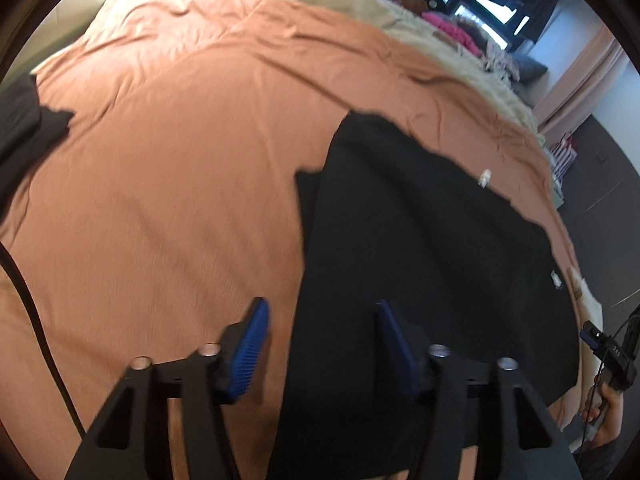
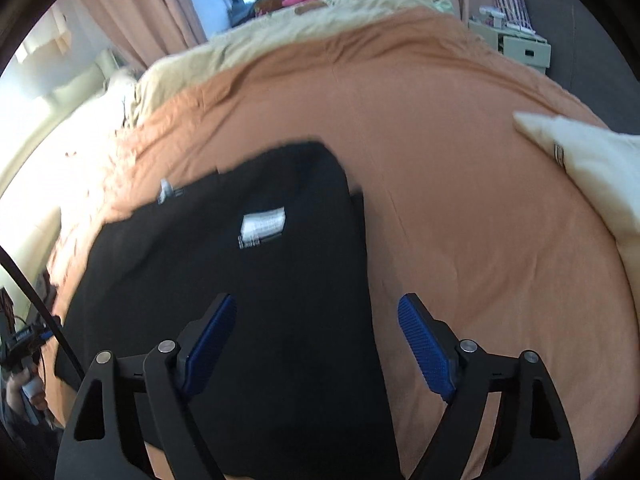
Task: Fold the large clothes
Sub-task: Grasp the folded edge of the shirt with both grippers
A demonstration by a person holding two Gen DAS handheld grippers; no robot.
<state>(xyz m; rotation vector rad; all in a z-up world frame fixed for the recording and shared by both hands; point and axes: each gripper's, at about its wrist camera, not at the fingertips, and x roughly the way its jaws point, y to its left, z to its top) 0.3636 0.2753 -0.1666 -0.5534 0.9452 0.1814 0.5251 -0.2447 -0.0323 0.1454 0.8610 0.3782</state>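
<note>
On the near side of the bed (image 1: 160,160), toward its near edge, a black garment (image 1: 420,260) lies flat on the orange cover, already folded into a long panel with a narrower layer peeping out along one side. Its long axis runs away from the person, from the near edge toward the far side where a beige blanket (image 2: 280,40) is bunched.

The left gripper (image 1: 320,344) hangs above the garment's left long edge, jaws apart with nothing between them; one pad is over orange cover, the other over black cloth. The right gripper (image 2: 316,344) straddles the opposite long edge the same way, jaws spread wide and empty. So the cloth lies directly beneath and ahead of both tongs, each equally near its own side; I cannot tell whether either touches the fabric.

My guess is that the next fold runs along the length, near end carried to far end, so each tong would need to pinch its near corner. A cream pillow (image 2: 592,168) sits near the bed's right edge, well apart from the garment.
</note>
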